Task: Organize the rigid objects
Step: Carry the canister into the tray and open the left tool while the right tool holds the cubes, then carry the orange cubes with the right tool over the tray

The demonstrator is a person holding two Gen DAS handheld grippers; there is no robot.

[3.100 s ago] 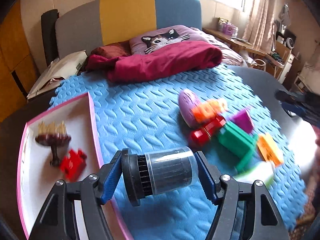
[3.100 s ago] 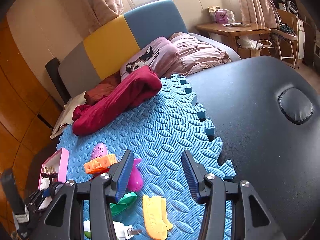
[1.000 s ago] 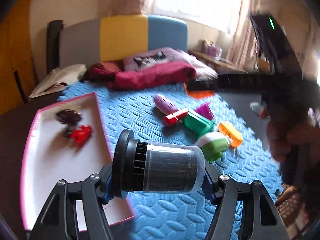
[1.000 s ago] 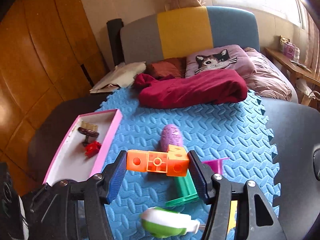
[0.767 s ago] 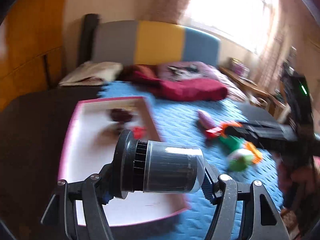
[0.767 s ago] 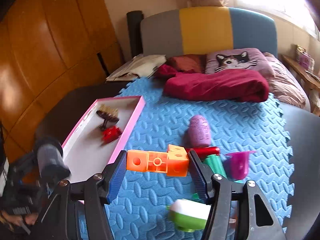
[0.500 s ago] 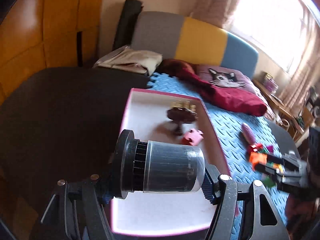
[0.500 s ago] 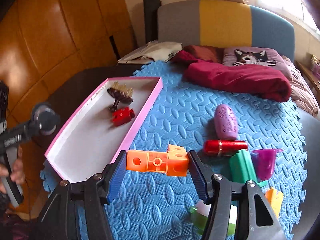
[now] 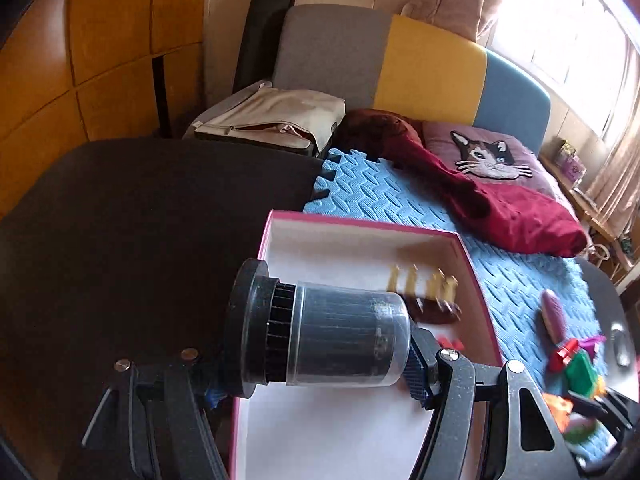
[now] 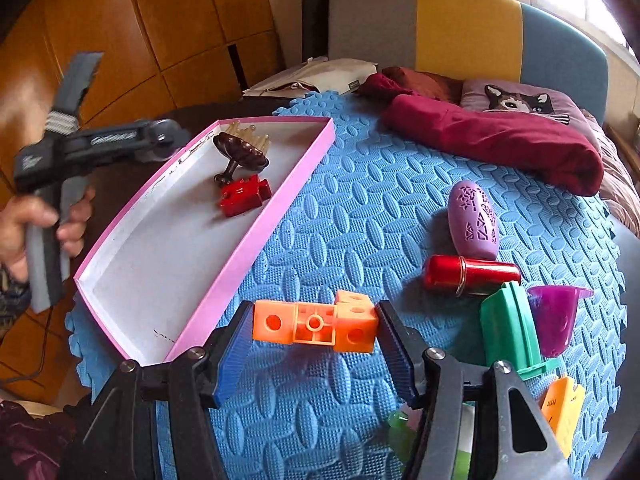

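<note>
**Both jaws loaded beside the tray**

The tray (image 10: 280, 216) is lying ahead of both jaws. The left gripper (image 9: 316, 364) is clamping a jar (image 9: 332, 336) sideways above the tray's near end. The right gripper (image 10: 314, 344) is pinching an orange block (image 10: 316, 326) over the mat (image 10: 360, 220), just right of the tray.

A black-capped clear jar (image 9: 320, 338) lies sideways at the centre bottom of the left wrist view, over the near end of the pink-rimmed tray (image 10: 256, 236). An orange block piece (image 10: 316, 322) sits level at the bottom centre of the right wrist view. In the tray's upper end lie a brown brush (image 10: 240, 156) and a red block (image 10: 244, 196). At right on the mat: purple egg (image 10: 474, 220), red tube (image 10: 470, 276), green piece (image 10: 508, 328), purple cup (image 10: 556, 320).
</note>
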